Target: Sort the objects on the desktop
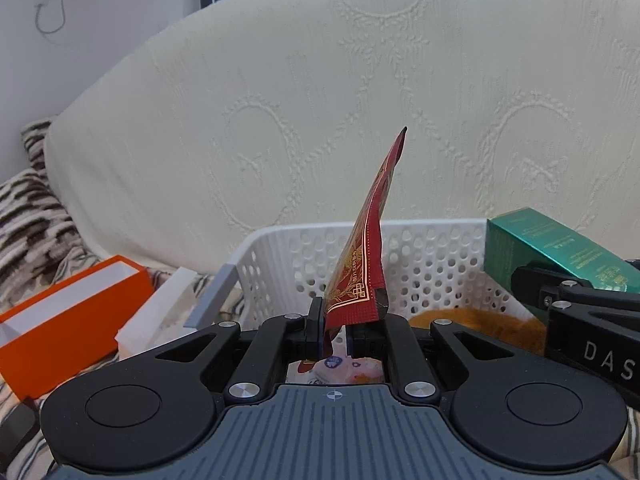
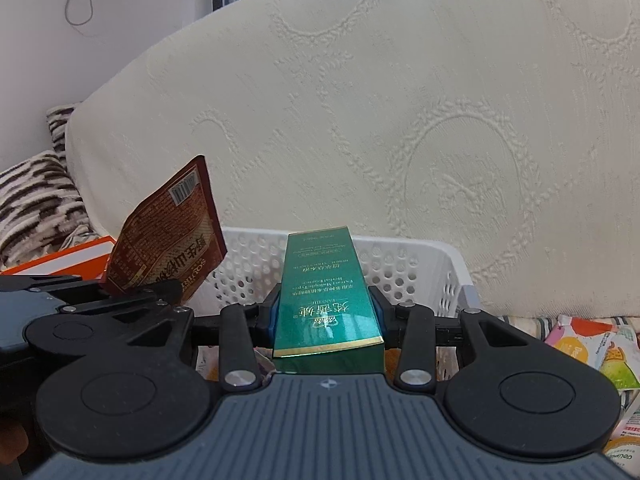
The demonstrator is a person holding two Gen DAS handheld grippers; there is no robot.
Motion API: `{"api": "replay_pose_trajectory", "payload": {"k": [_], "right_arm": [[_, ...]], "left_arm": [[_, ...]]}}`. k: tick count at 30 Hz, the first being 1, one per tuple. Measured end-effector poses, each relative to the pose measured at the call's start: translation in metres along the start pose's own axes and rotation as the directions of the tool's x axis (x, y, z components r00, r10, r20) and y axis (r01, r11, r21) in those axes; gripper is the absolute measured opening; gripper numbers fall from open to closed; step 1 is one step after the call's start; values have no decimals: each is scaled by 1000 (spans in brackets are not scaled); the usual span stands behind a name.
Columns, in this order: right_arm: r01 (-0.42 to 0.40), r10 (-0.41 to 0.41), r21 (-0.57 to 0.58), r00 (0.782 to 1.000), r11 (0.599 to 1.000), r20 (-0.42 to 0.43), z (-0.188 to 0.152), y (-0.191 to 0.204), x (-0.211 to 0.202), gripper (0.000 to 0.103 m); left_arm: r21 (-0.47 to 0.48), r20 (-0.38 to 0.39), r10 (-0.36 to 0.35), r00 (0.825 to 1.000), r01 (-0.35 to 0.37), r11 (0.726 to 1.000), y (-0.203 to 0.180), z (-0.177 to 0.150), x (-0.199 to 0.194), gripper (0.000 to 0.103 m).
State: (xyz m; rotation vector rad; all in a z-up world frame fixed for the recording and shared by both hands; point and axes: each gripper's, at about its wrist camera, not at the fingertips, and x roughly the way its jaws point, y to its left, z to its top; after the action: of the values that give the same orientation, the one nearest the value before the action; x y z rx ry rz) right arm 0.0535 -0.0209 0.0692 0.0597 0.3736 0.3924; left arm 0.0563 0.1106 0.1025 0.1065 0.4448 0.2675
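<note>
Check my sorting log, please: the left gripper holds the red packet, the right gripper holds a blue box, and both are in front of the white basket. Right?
Nearly. The box clamped in the right gripper is green, not blue, as the right wrist view shows. The left gripper does pinch the red packet, both in front of the white basket.

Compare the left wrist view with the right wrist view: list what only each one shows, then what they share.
Only the left wrist view: the open white inside of the orange box, a white tray beside it, and something orange and fuzzy in the basket.

Only the right wrist view: colourful snack packets lying right of the basket, and the red packet's printed back with its barcode.

Both: the white basket, the left gripper shut on the red packet, the right gripper shut on the green box, and the cream mattress behind.
</note>
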Motion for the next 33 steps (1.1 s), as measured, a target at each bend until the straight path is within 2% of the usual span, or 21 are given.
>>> {"api": "replay_pose_trajectory", "payload": {"k": [13, 14, 15, 16, 17, 18, 20, 25, 28, 30, 33], "right_arm": [[42, -42, 6, 999, 999, -26, -6, -1, 6, 47], [54, -54, 6, 998, 999, -12, -4, -1, 4, 54], [66, -66, 3, 998, 998, 5, -2, -1, 2, 62], [76, -76, -1, 997, 997, 23, 0, 0, -1, 75], [81, -80, -8, 996, 997, 39, 2, 1, -3, 76], [84, -84, -15, 995, 996, 46, 3, 1, -4, 75], [80, -80, -11, 996, 997, 46, 4, 0, -6, 75], [87, -87, 0, 995, 996, 42, 1, -3, -7, 75], [88, -88, 5, 995, 996, 41, 0, -5, -10, 75], [90, -91, 7, 995, 996, 41, -1, -7, -13, 75], [96, -96, 9, 994, 995, 42, -2, -9, -15, 75]], "left_arm": [[-11, -23, 0, 1000, -1, 1000, 0, -5, 11, 5], [-11, -22, 3, 1000, -3, 1000, 0, -5, 11, 7], [-12, -25, 8, 1000, -8, 1000, 0, -5, 12, 17], [-15, -25, 11, 1000, -11, 1000, 0, -5, 12, 20], [-20, -20, 15, 1000, -15, 1000, 1, -6, 12, 33], [-24, -17, 19, 1000, -20, 1000, 1, -6, 12, 42], [-26, -5, 28, 1000, -28, 999, 0, -5, 11, 56], [-22, 4, 27, 1000, -27, 999, -2, -4, 6, 57], [-29, 4, 29, 1000, -29, 999, -2, -4, 4, 64], [-51, 7, 38, 999, -37, 998, 0, -3, 3, 72], [-55, 10, 36, 999, -36, 998, 0, -2, 1, 75]]}}
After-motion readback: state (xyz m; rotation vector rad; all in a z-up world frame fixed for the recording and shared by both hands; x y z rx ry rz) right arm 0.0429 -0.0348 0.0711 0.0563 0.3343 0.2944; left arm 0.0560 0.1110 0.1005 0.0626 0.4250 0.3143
